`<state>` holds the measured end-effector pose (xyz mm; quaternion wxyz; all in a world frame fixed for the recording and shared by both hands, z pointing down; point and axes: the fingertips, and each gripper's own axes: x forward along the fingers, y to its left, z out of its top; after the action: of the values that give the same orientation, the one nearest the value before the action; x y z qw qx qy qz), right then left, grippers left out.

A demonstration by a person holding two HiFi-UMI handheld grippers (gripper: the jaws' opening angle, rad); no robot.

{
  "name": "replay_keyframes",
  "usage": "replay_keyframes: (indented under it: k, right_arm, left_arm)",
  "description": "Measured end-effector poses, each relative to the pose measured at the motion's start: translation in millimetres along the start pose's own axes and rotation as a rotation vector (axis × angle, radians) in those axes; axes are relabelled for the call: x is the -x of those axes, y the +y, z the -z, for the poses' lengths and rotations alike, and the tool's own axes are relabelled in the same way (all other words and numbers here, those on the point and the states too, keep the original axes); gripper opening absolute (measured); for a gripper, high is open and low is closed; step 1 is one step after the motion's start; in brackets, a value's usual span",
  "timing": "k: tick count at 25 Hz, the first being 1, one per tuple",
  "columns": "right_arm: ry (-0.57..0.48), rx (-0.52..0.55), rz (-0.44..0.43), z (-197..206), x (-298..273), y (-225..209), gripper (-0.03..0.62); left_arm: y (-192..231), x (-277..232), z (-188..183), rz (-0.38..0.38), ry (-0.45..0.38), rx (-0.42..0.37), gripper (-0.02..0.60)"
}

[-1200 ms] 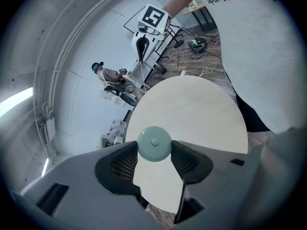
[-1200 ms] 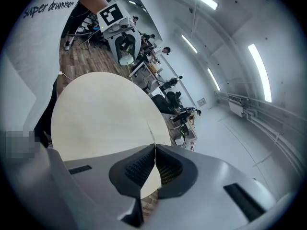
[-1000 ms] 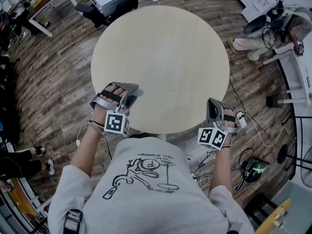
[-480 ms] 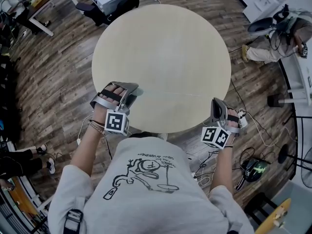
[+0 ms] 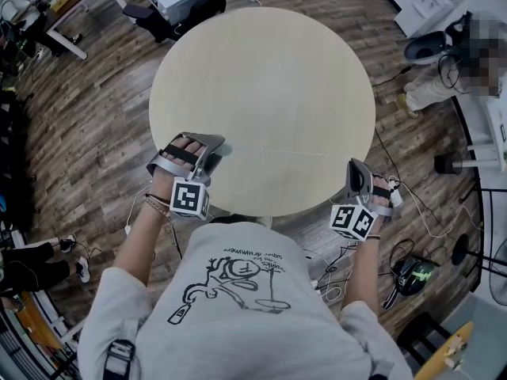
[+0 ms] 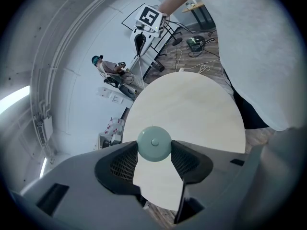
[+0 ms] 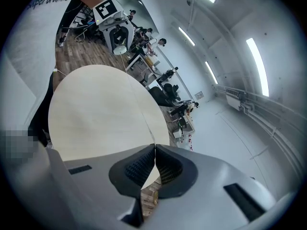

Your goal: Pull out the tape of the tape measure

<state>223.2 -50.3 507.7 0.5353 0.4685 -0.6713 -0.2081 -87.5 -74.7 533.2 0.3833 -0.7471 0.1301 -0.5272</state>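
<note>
Left gripper (image 5: 207,143) sits over the near-left edge of the round table (image 5: 261,62). Its jaws stand wide and are clamped on the tape measure (image 6: 154,144), a round pale-green case with 1 centre button, with the 2 pads pressing its sides. The thin tape (image 5: 285,152) is stretched from the case across the table's near part to the right gripper (image 5: 354,166) at the right rim. The right jaws are pinched together on the tape's end. Cables (image 5: 412,212) lie on the wood floor beside the right gripper.

Pale green tape measure (image 6: 154,143), whitish tape (image 5: 277,152), cream table (image 5: 261,70).
</note>
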Motion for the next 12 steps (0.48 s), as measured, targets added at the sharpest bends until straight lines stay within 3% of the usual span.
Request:
replay_keyframes:
  k: [12]
  right_arm:
    - [0.029,-0.010,0.014,13,-1,-9,0.014]
  left_arm:
    - [2,-3,2,0.003,0.015,-0.008,0.239]
